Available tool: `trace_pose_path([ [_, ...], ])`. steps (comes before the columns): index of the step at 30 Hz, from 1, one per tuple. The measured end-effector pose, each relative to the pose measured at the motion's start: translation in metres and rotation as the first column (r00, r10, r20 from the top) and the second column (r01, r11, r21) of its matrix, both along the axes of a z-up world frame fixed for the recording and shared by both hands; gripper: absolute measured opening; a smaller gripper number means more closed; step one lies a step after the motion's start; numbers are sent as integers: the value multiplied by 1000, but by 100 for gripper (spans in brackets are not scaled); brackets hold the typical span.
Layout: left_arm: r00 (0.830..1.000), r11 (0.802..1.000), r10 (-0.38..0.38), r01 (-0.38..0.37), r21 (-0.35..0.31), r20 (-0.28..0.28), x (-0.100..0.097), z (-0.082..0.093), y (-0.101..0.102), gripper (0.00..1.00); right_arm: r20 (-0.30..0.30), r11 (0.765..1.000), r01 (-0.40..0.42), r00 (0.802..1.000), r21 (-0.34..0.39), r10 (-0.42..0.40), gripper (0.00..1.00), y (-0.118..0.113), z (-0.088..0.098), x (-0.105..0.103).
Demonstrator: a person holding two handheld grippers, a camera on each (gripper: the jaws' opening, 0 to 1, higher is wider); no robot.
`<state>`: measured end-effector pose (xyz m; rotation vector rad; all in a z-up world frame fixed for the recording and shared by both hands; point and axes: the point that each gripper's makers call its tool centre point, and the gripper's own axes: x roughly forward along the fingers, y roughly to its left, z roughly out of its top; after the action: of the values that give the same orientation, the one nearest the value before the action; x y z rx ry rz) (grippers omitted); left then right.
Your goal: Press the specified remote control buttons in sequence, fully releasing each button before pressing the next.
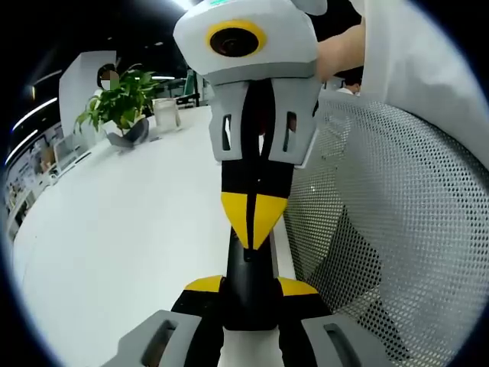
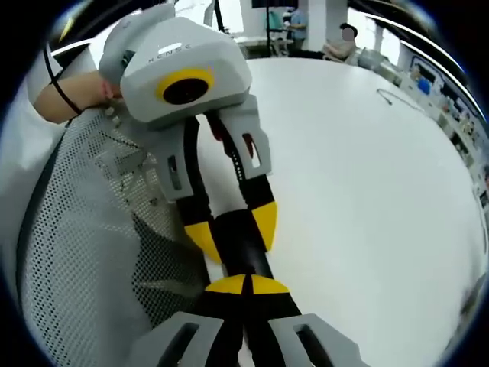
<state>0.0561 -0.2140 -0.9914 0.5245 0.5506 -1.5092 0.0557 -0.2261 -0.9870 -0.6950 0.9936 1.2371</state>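
While the left gripper (image 1: 250, 287) clamped the near end of the slim black remote (image 1: 248, 264), its jaws parted just enough to hold it, the remote's long axis ran straight out over the white bench (image 1: 114, 229) edge. The right gripper (image 1: 252, 222) came in head-on from the far end, jaws pinched together, tips seemingly down on the remote's face. That made it the pressing tool.

Slim black remote (image 1: 248, 284), clamped lengthwise.
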Motion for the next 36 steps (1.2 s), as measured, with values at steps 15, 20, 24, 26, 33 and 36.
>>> trace_pose_path([
  [15,1000,1000,0,0,3,-2,0,0,-1,24,78,994,-98,992,-37,101,0,6,0,-3],
  [20,1000,1000,0,0,3,-1,-1,0,-1,25,60,998,-62,996,3,62,0,3,1,-1],
  [24,1000,1000,2,-2,4,-3,-1,0,-1,25,93,996,-92,992,16,90,0,6,2,-3],
  [26,1000,1000,3,-2,4,-3,0,0,-1,25,85,996,-88,993,27,85,0,9,2,-2],
  [33,1000,1000,2,-2,3,-4,-1,0,-1,25,84,993,-116,990,17,115,0,11,1,-2],
  [36,1000,1000,1,-1,4,-3,-1,0,-1,25,85,994,-112,990,1,112,0,12,1,-2],
])
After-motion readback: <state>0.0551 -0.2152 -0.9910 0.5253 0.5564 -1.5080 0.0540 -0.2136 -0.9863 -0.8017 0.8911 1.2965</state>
